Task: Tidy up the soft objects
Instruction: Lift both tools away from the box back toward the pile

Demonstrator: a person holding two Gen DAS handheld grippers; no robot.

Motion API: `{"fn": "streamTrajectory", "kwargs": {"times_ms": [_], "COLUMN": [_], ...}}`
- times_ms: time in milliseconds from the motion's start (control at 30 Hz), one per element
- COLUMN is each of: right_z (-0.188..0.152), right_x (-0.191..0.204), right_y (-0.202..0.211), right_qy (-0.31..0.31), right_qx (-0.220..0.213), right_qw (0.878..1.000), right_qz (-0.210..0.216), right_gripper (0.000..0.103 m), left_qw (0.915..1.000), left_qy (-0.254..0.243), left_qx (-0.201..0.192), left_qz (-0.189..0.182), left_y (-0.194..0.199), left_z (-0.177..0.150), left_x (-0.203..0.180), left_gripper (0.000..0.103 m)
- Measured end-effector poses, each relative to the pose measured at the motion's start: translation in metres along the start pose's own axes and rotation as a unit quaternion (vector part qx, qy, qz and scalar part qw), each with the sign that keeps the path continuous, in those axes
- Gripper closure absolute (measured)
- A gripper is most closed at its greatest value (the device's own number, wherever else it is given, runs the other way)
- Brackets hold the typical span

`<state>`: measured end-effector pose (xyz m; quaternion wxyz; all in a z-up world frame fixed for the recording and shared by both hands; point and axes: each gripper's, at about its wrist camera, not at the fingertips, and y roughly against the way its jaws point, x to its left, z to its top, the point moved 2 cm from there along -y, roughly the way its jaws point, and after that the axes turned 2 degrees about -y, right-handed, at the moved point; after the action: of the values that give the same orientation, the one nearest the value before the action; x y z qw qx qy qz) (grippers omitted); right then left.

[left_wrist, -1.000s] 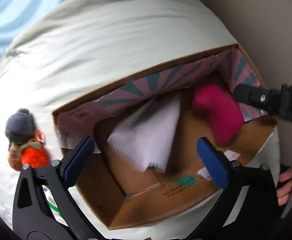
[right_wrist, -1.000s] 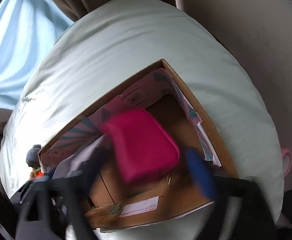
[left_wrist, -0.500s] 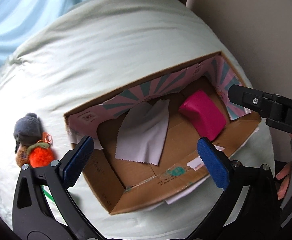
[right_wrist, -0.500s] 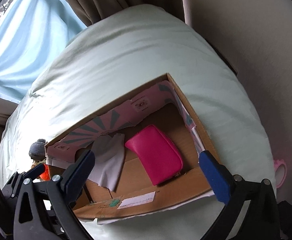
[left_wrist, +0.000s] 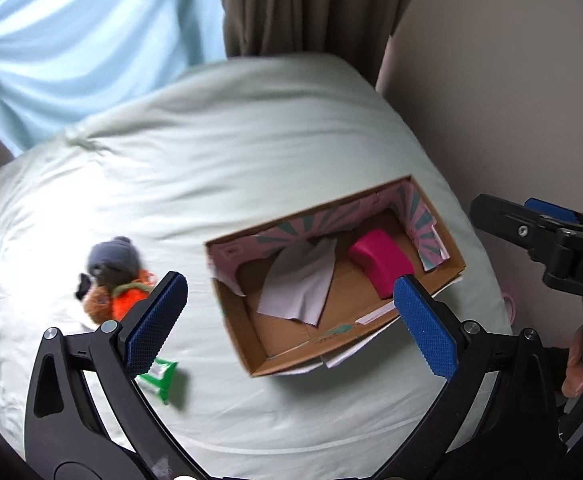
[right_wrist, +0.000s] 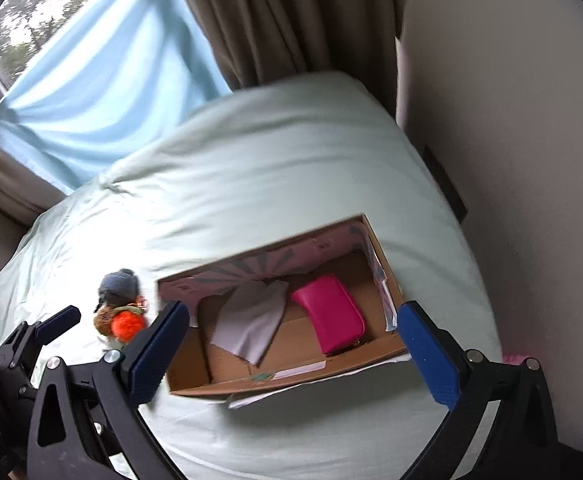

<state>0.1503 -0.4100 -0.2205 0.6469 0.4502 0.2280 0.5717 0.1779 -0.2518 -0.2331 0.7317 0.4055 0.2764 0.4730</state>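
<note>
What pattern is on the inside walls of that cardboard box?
Pink with teal sunburst stripes, lining the cardboard box; the left wrist view shows it best.

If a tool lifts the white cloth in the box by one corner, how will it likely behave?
The white cloth lies creased and draped against the cardboard box wall, so it is probably floppy and would hang limp. It looks thin, thus likely very light. Its smooth surface may slip from the pads.
</note>
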Motion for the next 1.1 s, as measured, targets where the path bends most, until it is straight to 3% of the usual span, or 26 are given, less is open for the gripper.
{"fn": "streamTrajectory", "kwargs": {"times_ms": [300,567,833,1100], "right_z": [-0.021,-0.06,-0.097,-0.119], "right_x": [0.065,0.12,0.169,0.226], "right_y": [0.083,0.113,0.112,0.104], "right_qy": [0.086,0.133,0.139,0.141], "right_qx": [-0.061,-0.076,-0.098,-0.097], "right_qw": [0.994,0.986,0.982,0.982], "right_qz": [0.017,0.061,0.087,0.08], "right_gripper": [0.0,0.0,0.0,0.0], "left_qw": [0.9961,0.9858,0.9768,0.9807], "left_qy": [0.068,0.126,0.156,0.135], "left_qx": [-0.053,-0.087,-0.113,-0.12], "left_qz": [0.018,0.069,0.093,0.074], "left_y": [0.097,0.159,0.187,0.187], "left_z": [-0.035,-0.091,-0.142,-0.166], "left_x": [0.051,0.116,0.181,0.241], "left_gripper": [0.0,0.0,0.0,0.0]}}
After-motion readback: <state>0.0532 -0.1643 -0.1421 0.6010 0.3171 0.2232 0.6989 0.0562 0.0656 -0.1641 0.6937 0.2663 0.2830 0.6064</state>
